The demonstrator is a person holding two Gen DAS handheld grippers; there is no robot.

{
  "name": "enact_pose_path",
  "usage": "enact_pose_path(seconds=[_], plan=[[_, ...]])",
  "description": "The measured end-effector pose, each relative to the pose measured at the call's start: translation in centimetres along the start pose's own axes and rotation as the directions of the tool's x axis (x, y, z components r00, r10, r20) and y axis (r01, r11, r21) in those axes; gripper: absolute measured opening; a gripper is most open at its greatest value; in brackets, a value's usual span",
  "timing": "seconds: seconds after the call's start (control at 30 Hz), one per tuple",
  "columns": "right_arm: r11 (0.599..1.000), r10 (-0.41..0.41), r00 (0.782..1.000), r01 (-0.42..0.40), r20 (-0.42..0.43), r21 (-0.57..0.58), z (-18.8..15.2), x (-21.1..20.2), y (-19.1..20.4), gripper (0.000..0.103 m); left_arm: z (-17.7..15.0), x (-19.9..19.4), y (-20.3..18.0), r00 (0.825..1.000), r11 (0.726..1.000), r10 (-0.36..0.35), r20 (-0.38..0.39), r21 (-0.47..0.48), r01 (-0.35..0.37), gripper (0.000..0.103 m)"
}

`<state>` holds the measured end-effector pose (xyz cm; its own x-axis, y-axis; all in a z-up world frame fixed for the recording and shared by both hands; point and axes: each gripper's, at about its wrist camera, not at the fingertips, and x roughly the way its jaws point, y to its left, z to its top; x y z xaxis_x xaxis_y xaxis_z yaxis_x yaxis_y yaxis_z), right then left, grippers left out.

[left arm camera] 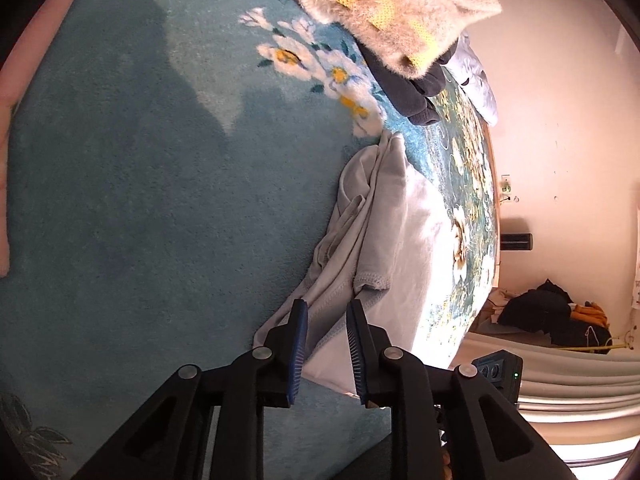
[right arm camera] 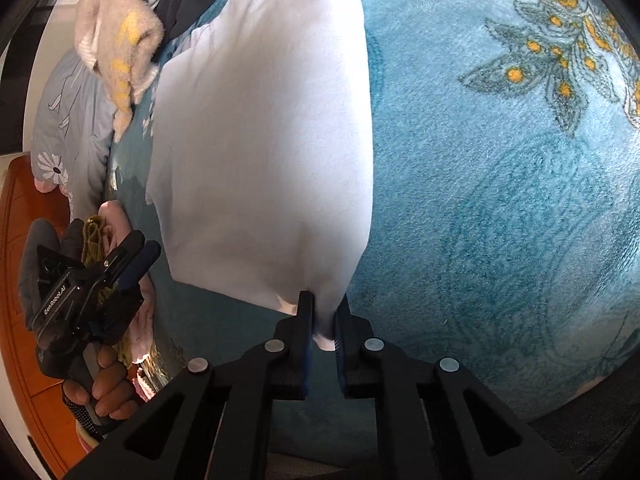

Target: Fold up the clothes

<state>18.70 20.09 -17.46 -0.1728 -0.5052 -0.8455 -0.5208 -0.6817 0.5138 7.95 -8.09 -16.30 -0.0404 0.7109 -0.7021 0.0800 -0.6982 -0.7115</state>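
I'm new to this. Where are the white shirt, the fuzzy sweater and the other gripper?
white shirt (right arm camera: 260, 160): right wrist view, flat middle.
fuzzy sweater (left arm camera: 384, 4): left wrist view, upper side.
left gripper (right arm camera: 138, 260): right wrist view, between fingertips.

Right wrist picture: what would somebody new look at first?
The big white garment fills the middle, lying on the blue flowered blanket, and the right claw pinches its near corner. At the left edge, a hand holds the left claw. A fuzzy beige and yellow sweater lies top left.
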Motion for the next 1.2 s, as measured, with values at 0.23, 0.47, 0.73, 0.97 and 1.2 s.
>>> enact_pose_path(seconds=[0.23, 0.47, 0.73, 0.97, 1.2], plan=[[1.0, -0.009, 0.994, 0.011, 0.111, -0.015, 2.4, -7.5, -2.6, 0.006, 0.1, -0.3, -0.9, 1.0, 1.0, 0.012, 0.0, 0.022, -0.012, 0.031], [0.972, -0.2, 0.964, 0.217, 0.177, -0.089, 9.0, -15.2, -9.7, 0.006, 1.0, 2.0, -3.0, 0.999, 0.999, 0.019, -0.036, 0.049, -0.018, 0.037], [0.993, -0.026, 0.968, -0.003, 0.248, 0.116, 7.5, -15.1, -15.4, 0.013, 3.1, 6.5, -6.6, 0.997, 0.996, -0.009, -0.082, 0.083, 0.016, 0.064], [0.83, 0.23, 0.888, -0.392, 0.397, 0.397, 1.4, -12.4, -21.3, 0.022, 4.2, 11.2, -7.4, 0.991, 0.999, -0.049, -0.127, -0.008, 0.049, 0.067], [0.781, 0.269, 0.88, -0.437, 0.391, 0.446, 0.8, -8.7, -21.8, 0.027, 3.4, 12.1, -7.8, 0.993, 0.998, -0.053, -0.103, -0.022, 0.051, 0.073]])
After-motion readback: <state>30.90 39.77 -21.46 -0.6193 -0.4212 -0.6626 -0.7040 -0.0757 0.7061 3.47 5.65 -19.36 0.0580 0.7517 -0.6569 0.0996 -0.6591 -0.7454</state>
